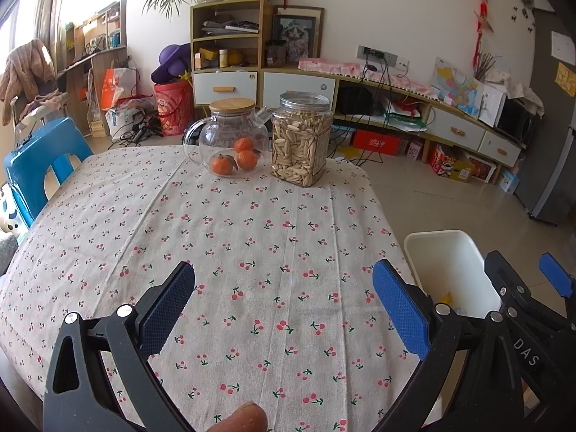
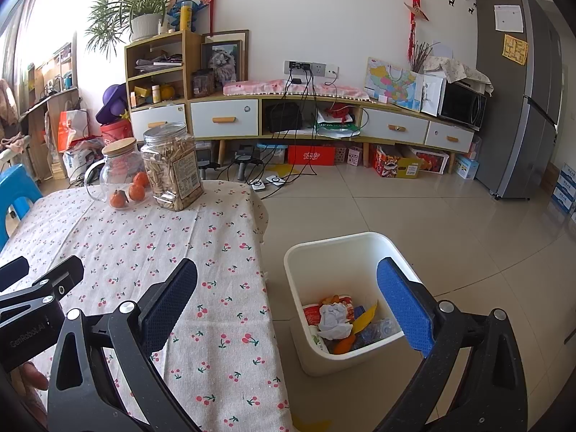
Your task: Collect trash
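Note:
A white trash bin (image 2: 306,252) stands on the floor just right of the table; it also shows in the left wrist view (image 1: 442,244). Inside lie crumpled white paper (image 2: 334,318), a red-and-white wrapper (image 2: 313,315), yellow and orange scraps and a blue wrapper. My left gripper (image 1: 284,304) is open and empty above the cherry-print tablecloth (image 1: 234,237). My right gripper (image 2: 288,304) is open and empty, hovering over the table's right edge and the bin. The right gripper also shows in the left wrist view (image 1: 529,277).
A glass teapot with tangerines (image 1: 232,140) and a clear jar of seeds (image 1: 302,140) stand at the table's far edge. A blue plastic stool (image 1: 39,162) is at the left. A low cabinet (image 2: 324,118), cables, boxes and a fridge (image 2: 522,90) line the far wall.

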`<action>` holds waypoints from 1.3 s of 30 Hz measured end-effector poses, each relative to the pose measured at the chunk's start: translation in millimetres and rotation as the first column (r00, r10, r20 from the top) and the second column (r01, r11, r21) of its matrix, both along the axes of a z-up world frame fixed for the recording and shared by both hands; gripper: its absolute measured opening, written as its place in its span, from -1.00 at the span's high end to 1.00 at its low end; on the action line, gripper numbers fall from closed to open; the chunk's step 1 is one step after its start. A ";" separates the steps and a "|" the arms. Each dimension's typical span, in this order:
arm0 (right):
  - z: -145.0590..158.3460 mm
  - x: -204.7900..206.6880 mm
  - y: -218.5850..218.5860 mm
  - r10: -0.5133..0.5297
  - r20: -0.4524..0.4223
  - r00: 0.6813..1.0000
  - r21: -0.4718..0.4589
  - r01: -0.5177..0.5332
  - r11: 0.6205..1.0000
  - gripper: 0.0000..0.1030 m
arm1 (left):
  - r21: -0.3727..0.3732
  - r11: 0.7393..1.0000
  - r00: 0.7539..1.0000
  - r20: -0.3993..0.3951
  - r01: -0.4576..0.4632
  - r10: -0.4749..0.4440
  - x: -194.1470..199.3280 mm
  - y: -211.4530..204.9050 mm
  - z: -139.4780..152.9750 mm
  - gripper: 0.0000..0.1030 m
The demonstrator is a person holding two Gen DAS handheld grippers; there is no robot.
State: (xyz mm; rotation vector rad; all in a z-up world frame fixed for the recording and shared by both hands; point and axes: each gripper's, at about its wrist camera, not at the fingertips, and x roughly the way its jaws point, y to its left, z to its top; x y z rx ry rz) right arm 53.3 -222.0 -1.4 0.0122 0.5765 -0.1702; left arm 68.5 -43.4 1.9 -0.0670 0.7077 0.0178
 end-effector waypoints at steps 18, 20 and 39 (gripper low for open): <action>0.5 0.8 -0.2 0.000 0.000 1.000 -0.001 0.000 1.000 -0.86 | -0.005 1.000 1.000 -0.011 -0.013 0.013 1.9 2.7 -2.5 -0.87; 0.5 0.8 0.0 0.000 0.000 1.000 -0.001 0.000 1.000 -0.86 | -0.006 1.000 1.000 -0.013 -0.014 0.014 2.2 2.5 -2.7 -0.87; 1.0 0.6 0.2 0.000 0.000 1.000 -0.001 0.000 1.000 -0.86 | -0.011 1.000 0.999 -0.024 -0.024 0.023 4.1 5.5 -4.4 -0.87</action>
